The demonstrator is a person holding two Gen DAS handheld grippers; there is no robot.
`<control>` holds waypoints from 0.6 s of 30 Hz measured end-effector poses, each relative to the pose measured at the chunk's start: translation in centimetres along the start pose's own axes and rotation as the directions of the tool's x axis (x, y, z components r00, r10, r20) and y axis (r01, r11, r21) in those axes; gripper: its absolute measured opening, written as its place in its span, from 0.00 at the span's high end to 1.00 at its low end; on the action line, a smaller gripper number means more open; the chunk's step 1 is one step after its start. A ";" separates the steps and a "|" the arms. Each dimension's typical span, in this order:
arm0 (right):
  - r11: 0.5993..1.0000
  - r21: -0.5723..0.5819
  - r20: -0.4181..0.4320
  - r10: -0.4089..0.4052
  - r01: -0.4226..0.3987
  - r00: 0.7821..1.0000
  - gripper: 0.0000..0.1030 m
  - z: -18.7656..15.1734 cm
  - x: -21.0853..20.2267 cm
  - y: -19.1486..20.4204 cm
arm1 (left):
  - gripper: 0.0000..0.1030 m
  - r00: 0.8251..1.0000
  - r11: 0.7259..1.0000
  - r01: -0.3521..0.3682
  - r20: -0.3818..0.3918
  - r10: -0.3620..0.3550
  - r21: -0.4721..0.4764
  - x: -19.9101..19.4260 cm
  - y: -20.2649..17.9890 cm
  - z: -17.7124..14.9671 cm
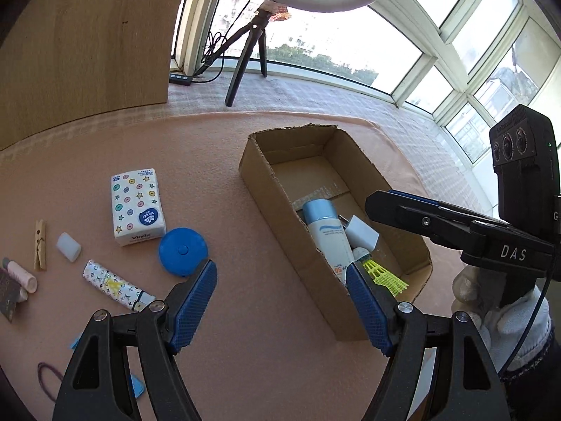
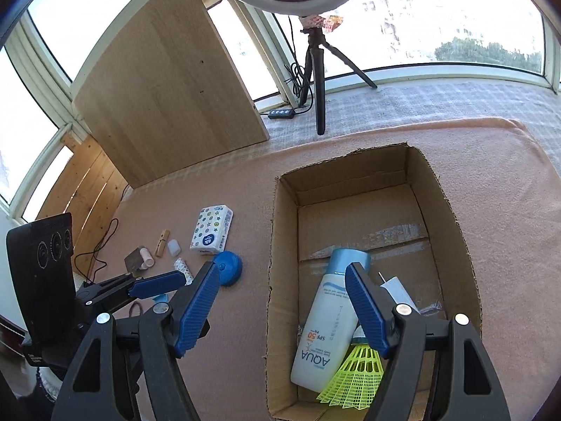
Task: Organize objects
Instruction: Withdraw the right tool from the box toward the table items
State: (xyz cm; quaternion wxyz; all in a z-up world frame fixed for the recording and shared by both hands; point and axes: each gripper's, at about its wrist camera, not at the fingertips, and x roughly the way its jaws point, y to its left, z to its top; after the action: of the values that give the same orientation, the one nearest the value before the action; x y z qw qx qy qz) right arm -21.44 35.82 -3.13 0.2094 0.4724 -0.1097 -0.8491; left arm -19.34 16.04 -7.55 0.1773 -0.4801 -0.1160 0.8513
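A cardboard box point(image 1: 256, 182) point(image 2: 459, 231) sits on the pink cloth and holds a white sunscreen bottle point(image 1: 328, 235) point(image 2: 328, 319), a white charger point(image 1: 363, 233) point(image 2: 398, 289) and a yellow shuttlecock point(image 1: 384, 275) point(image 2: 354, 375). Left of the box lie a tissue pack point(image 1: 137, 207) point(image 2: 212, 228), a blue round tape measure point(image 1: 182, 251) point(image 2: 228, 267), a patterned tube point(image 1: 117, 286) point(image 2: 184, 269), a white eraser point(image 1: 68, 246) point(image 2: 174, 247) and a wooden peg point(image 1: 40, 244) point(image 2: 162, 242). My left gripper point(image 1: 280, 273) point(image 2: 159, 286) is open and empty beside the box. My right gripper point(image 2: 280, 280) point(image 1: 403, 203) is open and empty above the box's near end.
A wooden board point(image 1: 80, 45) point(image 2: 168, 94) leans at the back left. A ring light on a tripod point(image 1: 250, 52) point(image 2: 315, 66) stands by the window. A small pink tube point(image 1: 22, 275) point(image 2: 146, 257), a hair band point(image 1: 49, 377) and blue scraps point(image 1: 135, 384) lie at the cloth's left edge.
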 end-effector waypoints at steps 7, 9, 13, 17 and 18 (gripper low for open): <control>0.996 -0.089 -0.051 0.018 -0.022 0.999 0.32 -0.8 1.8 4.2 | 0.23 0.995 0.991 -0.102 0.007 0.103 -0.087 -4.0 5.8 -4.2; 0.993 -0.118 -0.071 0.019 -0.028 0.997 0.32 -1.2 2.2 5.6 | 0.23 0.991 0.983 -0.132 0.006 0.134 -0.128 -5.2 7.9 -5.6; 0.985 -0.165 -0.115 0.032 -0.051 0.993 0.32 -2.5 3.5 8.7 | 0.23 0.979 0.956 -0.200 -0.011 0.203 -0.214 -7.2 12.3 -8.2; 0.970 -0.232 -0.165 0.027 -0.066 0.986 0.32 -3.8 5.4 12.0 | 0.24 0.966 0.929 -0.257 -0.043 0.255 -0.267 -8.5 16.2 -10.5; 0.966 -0.252 -0.176 0.019 -0.064 0.984 0.32 -4.2 5.9 12.8 | 0.24 0.963 0.924 -0.267 -0.052 0.263 -0.274 -8.6 16.9 -11.0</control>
State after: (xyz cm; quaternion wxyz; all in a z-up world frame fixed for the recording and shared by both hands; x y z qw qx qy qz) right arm -17.33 21.77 -4.87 0.2952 0.5107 0.0097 -0.8075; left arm -9.00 -2.57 -12.70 -0.0079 -0.5174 -0.1673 0.8392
